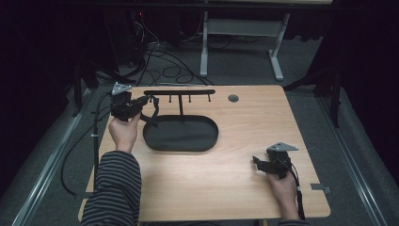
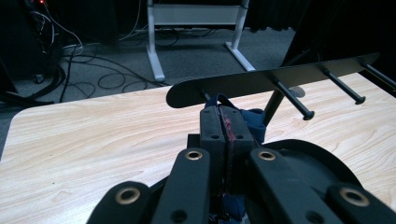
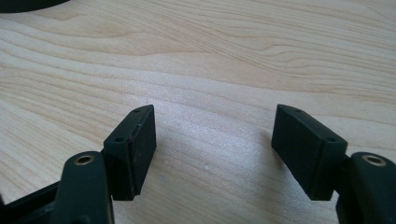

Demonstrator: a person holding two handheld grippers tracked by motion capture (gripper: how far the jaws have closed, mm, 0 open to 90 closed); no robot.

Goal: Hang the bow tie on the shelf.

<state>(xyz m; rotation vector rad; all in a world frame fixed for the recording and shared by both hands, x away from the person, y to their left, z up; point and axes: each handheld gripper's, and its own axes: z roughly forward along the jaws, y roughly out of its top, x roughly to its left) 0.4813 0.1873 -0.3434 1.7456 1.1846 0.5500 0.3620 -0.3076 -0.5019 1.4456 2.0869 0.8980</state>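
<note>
A black rack stands on the wooden table [image 1: 221, 179]: an oval base [image 1: 188, 136] and a thin post carrying a crossbar [image 1: 179, 92] with several pegs. My left gripper [image 1: 143, 100] is raised by the bar's left end. Its jaws are shut on a dark blue fabric strap [image 1: 154, 113] that hangs down toward the base. In the left gripper view the strap's loop [image 2: 219, 99] pokes out above the left gripper [image 2: 226, 112], just under the crossbar [image 2: 261, 79] and beside its left peg. My right gripper [image 1: 256, 161] rests low over the table at the right, and in its own view the right gripper [image 3: 215, 140] is open above bare wood.
A grey cable grommet [image 1: 233, 98] sits in the table behind the rack. Beyond the far edge are floor cables [image 1: 160, 66] and a white desk frame [image 1: 240, 28]. Bare wood [image 1: 207, 174] lies between the rack and the front edge.
</note>
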